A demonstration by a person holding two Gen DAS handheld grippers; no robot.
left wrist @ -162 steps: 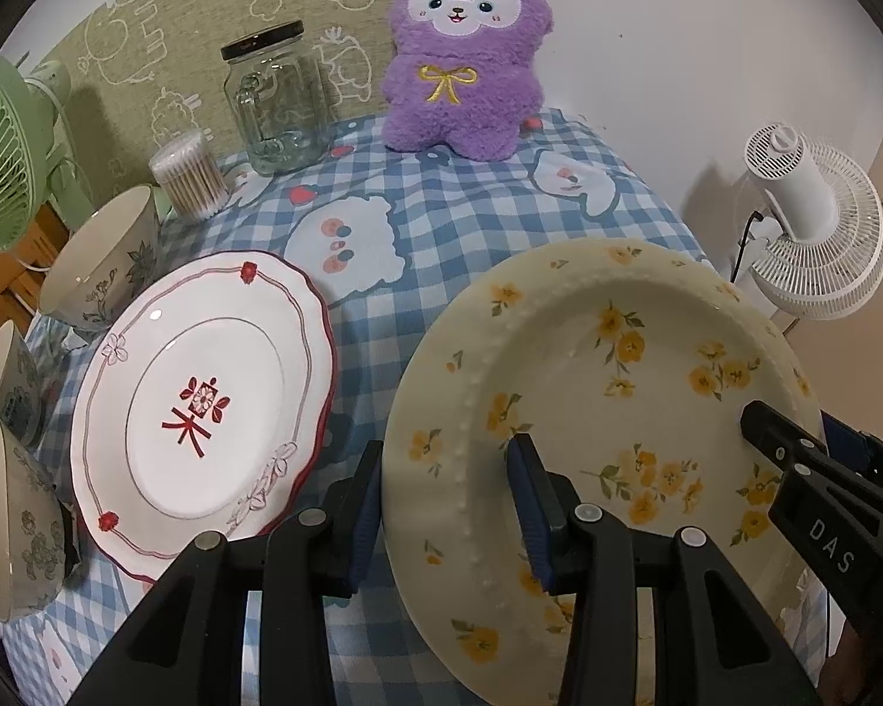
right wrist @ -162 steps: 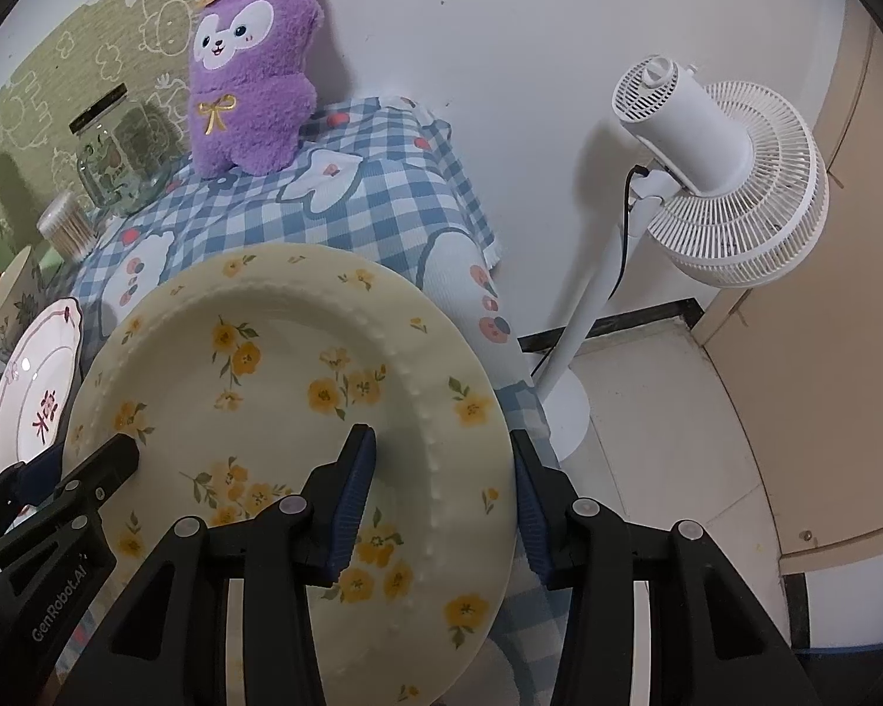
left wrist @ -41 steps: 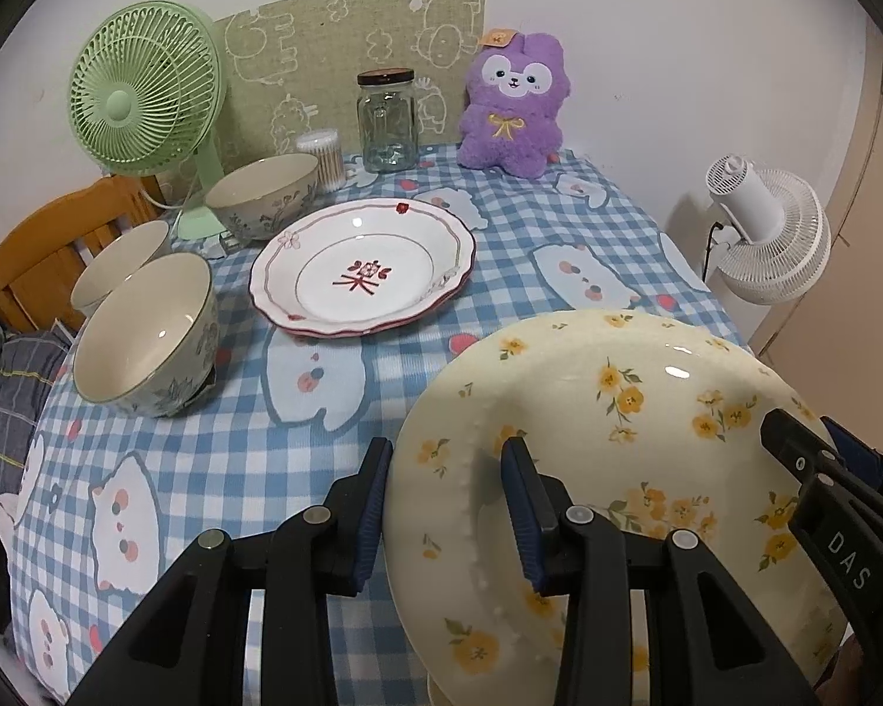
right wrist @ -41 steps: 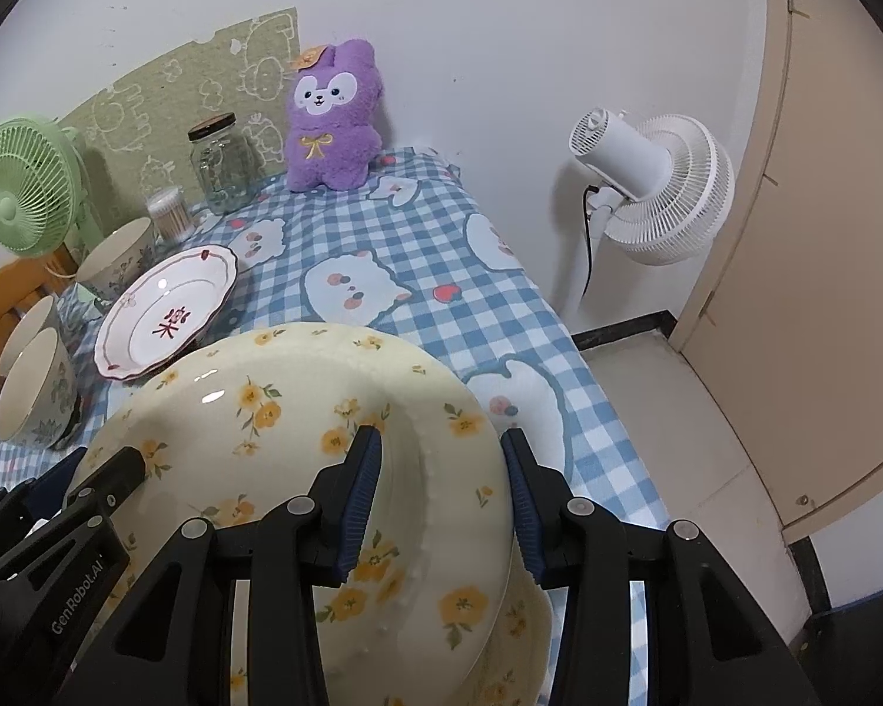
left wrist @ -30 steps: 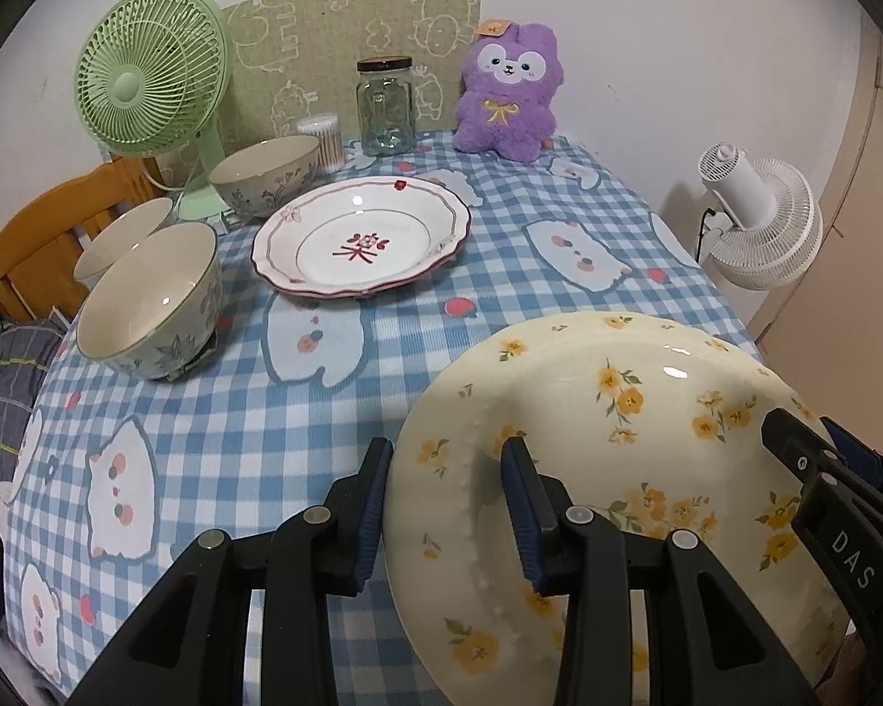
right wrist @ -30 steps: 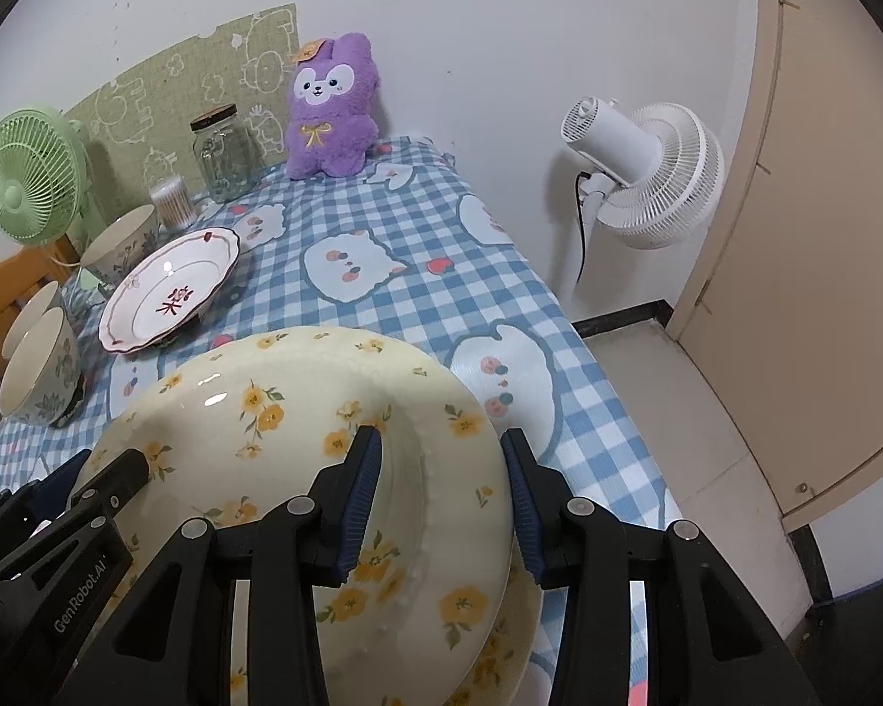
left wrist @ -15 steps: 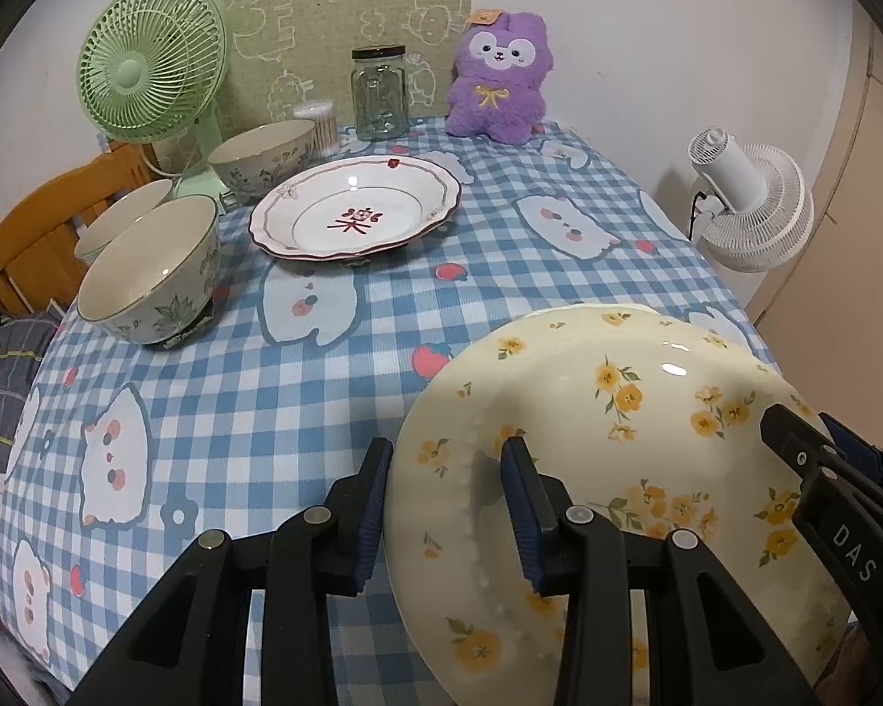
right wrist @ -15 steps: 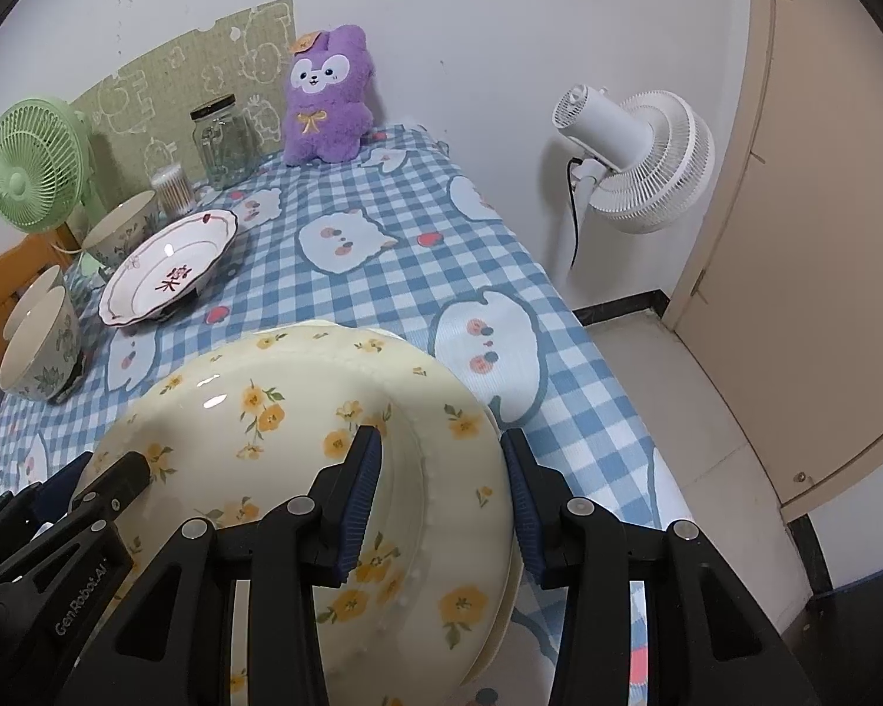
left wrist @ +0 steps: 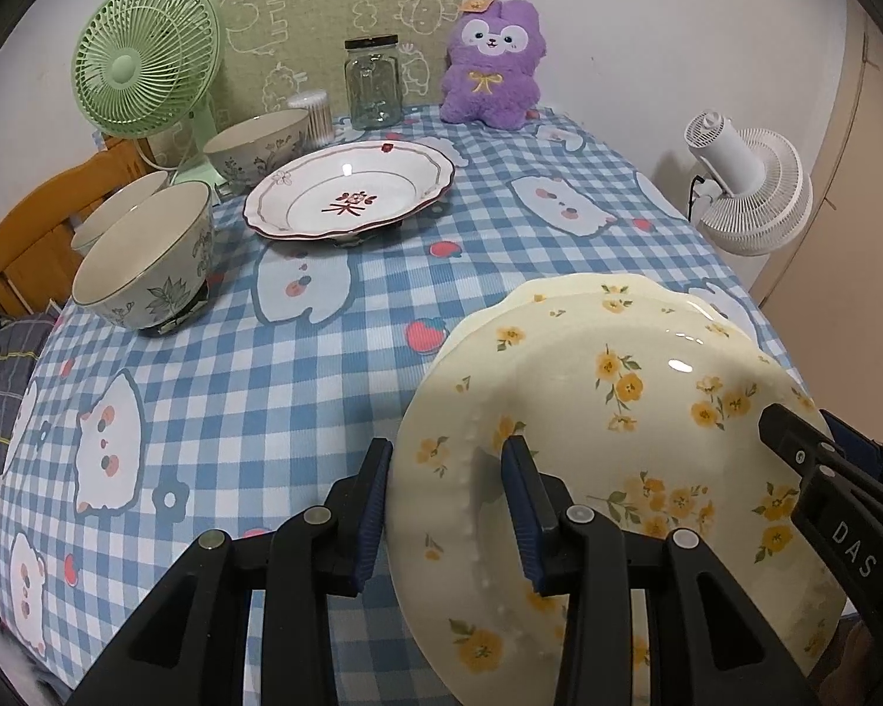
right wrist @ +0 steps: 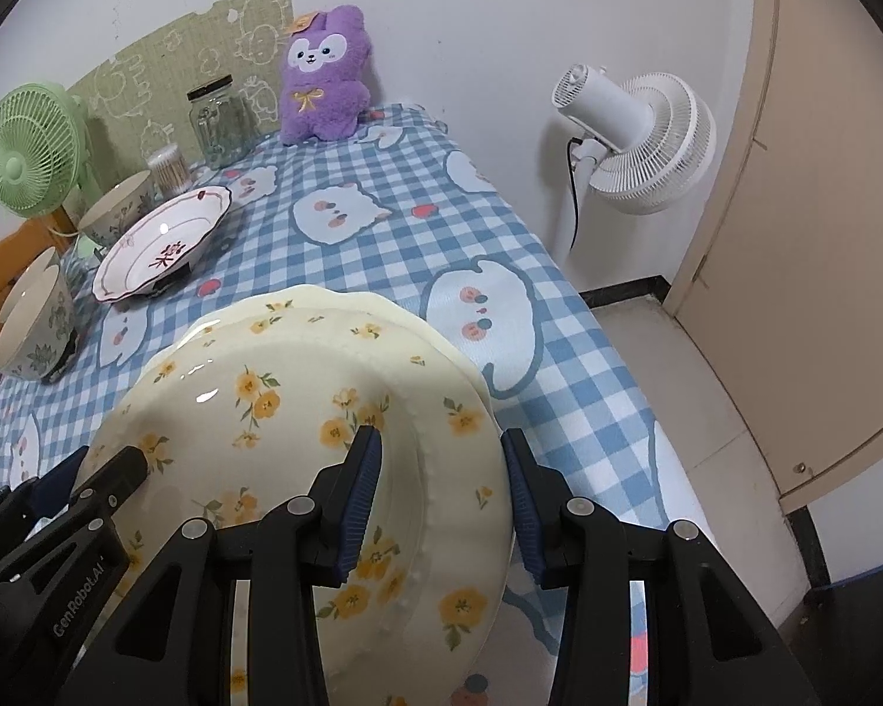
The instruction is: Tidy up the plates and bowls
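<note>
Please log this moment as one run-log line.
left gripper: shut on yellow floral plate | right gripper: shut on same plate | second floral plate underneath

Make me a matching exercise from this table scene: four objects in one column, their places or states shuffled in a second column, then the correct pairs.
Column one:
1. yellow flowered plate
2. red-trimmed plate
3. glass jar
4. green fan

Column two:
A. stands at the back of the table beside the purple plush toy
B. gripped at opposite rims by the left gripper and the right gripper
C. stands behind the bowls at the table's far left edge
D. lies alone on the checked tablecloth, no gripper near it

Pairs: 1-B, 2-D, 3-A, 4-C
</note>
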